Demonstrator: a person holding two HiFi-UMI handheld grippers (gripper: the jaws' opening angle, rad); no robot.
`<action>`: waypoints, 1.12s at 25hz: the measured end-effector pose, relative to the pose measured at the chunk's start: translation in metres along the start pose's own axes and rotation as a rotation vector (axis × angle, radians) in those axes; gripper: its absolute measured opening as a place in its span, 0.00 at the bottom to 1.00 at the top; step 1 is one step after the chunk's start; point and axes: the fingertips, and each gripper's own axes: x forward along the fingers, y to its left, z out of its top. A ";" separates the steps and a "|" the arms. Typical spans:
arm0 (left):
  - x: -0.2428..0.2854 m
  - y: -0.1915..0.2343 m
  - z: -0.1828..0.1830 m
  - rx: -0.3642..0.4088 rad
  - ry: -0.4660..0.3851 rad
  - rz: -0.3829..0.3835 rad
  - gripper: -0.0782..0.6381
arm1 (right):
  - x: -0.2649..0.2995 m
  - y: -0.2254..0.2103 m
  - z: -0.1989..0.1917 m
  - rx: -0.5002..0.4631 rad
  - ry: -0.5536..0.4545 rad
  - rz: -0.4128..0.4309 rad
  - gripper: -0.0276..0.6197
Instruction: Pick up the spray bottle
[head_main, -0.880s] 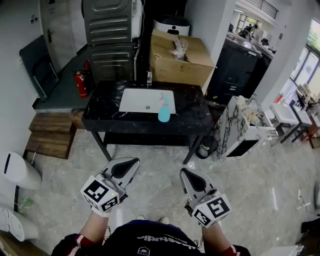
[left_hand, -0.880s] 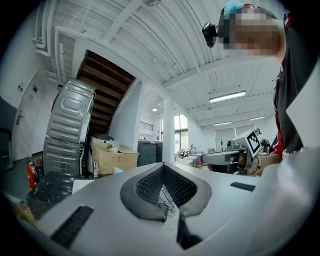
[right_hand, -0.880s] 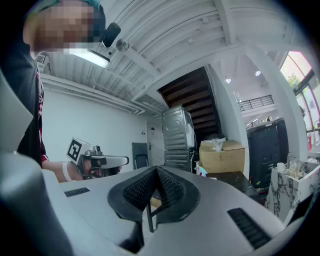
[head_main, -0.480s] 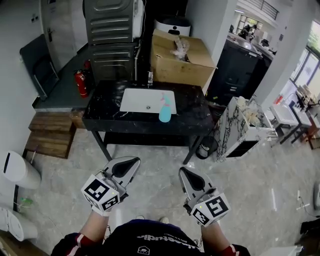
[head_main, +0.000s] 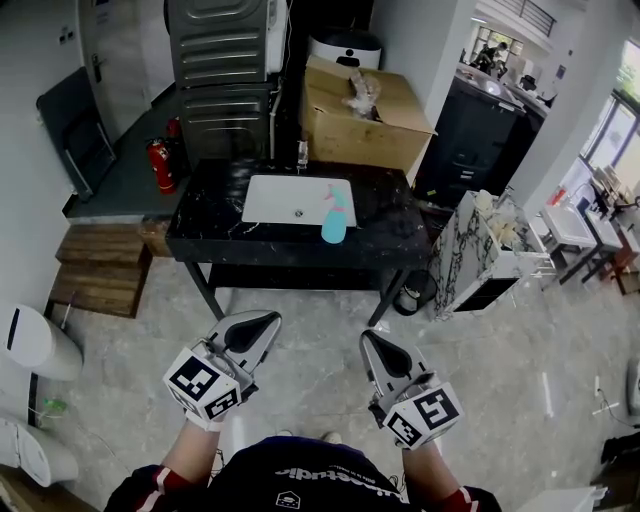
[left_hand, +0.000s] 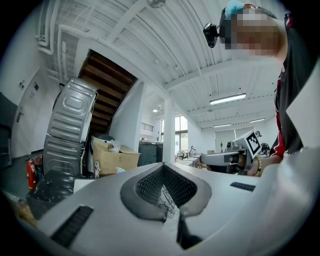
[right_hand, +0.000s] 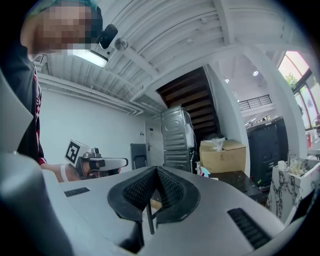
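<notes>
Plainly empty, the left gripper and right gripper sit level, side by side, jaws pressed together. Well ahead of them the teal spray bottle stands upright on the black table, at the white sink's edge. The head view shows the bottle whole; the right gripper view catches only its top.

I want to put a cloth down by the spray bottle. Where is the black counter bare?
Bare counter lies left of the white sink, out to the left edge, and right of the spray bottle, out to the right edge. A narrow strip runs along the front. It is tight where the bottle stands by the sink's right rim.
</notes>
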 end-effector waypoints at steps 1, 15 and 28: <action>-0.001 0.003 0.000 -0.003 -0.001 -0.001 0.13 | 0.002 0.001 0.000 0.004 -0.001 -0.001 0.10; -0.015 0.048 -0.009 -0.023 0.003 -0.032 0.13 | 0.036 0.014 -0.007 0.013 0.012 -0.042 0.10; 0.057 0.096 -0.026 -0.021 0.024 -0.035 0.13 | 0.098 -0.051 -0.013 0.016 0.012 0.002 0.10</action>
